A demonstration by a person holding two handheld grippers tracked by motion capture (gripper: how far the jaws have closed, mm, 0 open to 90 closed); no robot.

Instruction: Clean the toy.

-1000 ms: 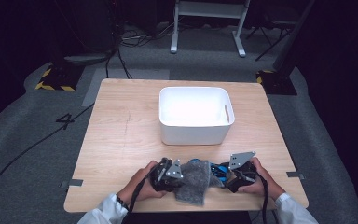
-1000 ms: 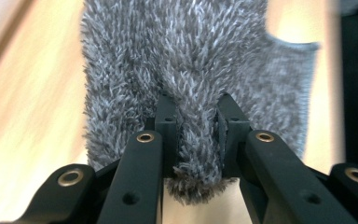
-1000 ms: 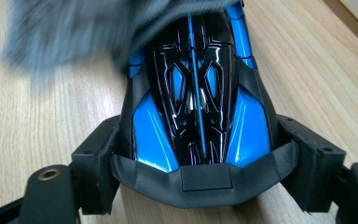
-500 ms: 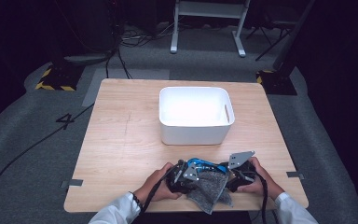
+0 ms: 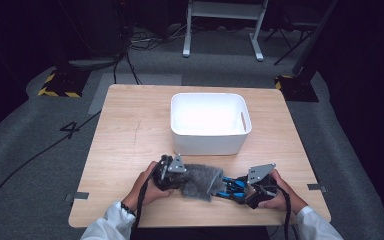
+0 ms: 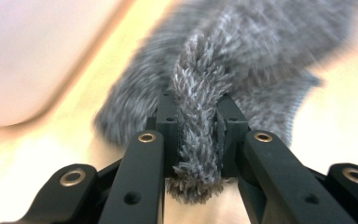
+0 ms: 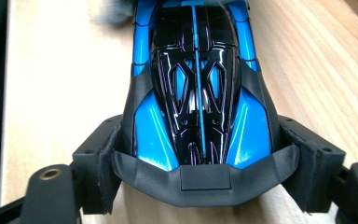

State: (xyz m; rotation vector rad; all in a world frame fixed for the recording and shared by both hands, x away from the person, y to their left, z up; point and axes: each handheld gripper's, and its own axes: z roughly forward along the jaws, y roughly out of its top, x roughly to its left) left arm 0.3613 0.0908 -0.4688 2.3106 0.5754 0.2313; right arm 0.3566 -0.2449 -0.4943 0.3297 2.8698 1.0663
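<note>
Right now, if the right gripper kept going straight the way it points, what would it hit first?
Probably the grey fuzzy cloth. The right gripper, clamped on the blue toy car, points along the table toward it, and the car's nose would likely arrive first.

A single dark figure "4" is marked on the grey floor, at about nine o'clock from the wooden surface. Nothing else carries readable text, labels or brands.
</note>
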